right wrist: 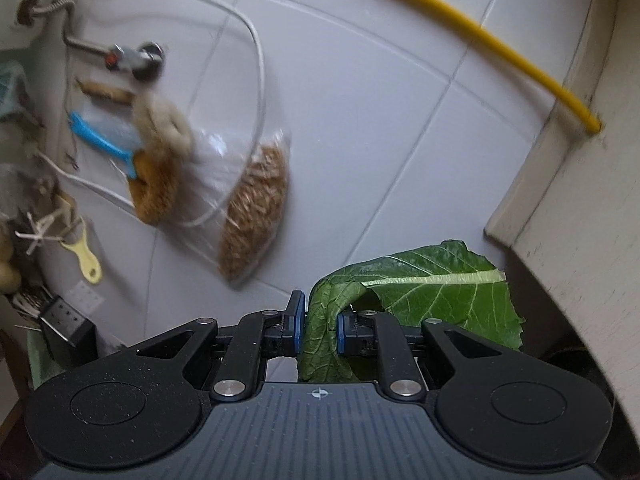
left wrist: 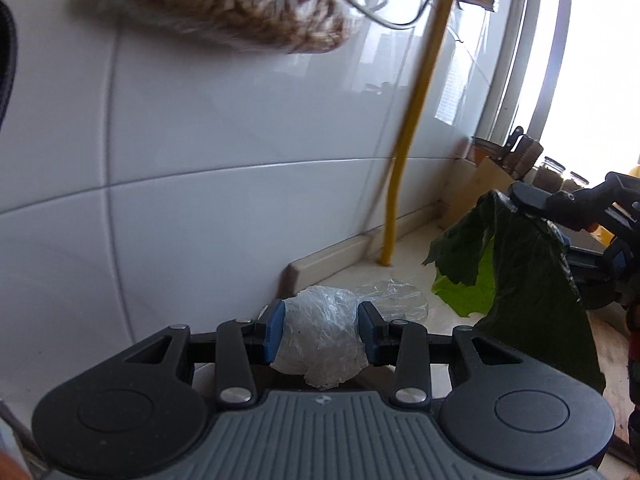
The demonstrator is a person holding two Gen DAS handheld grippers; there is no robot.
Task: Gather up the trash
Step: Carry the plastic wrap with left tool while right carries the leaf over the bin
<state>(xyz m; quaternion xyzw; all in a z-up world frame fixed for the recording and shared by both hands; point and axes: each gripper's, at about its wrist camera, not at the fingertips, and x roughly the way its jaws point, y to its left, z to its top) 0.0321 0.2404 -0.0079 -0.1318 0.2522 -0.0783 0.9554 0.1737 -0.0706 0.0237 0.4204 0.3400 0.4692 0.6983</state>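
A crumpled clear plastic bag (left wrist: 320,340) sits between the blue pads of my left gripper (left wrist: 322,332), which is shut on it just above the pale counter (left wrist: 440,320). A large green leaf (right wrist: 424,292) is pinched between the pads of my right gripper (right wrist: 320,332), its folded stem end in the jaws and the blade spreading to the right. In the left wrist view that same leaf (left wrist: 532,292) hangs from the right gripper (left wrist: 532,200) at the right, lifted above the counter.
A white tiled wall (left wrist: 220,120) stands close ahead, with a yellow hose (left wrist: 408,140) running down it to the counter. A clear bag of brown grain (right wrist: 256,208), brushes (right wrist: 156,188) and utensils hang on the wall. A cardboard box (left wrist: 480,188) and jars (left wrist: 552,172) stand by the window.
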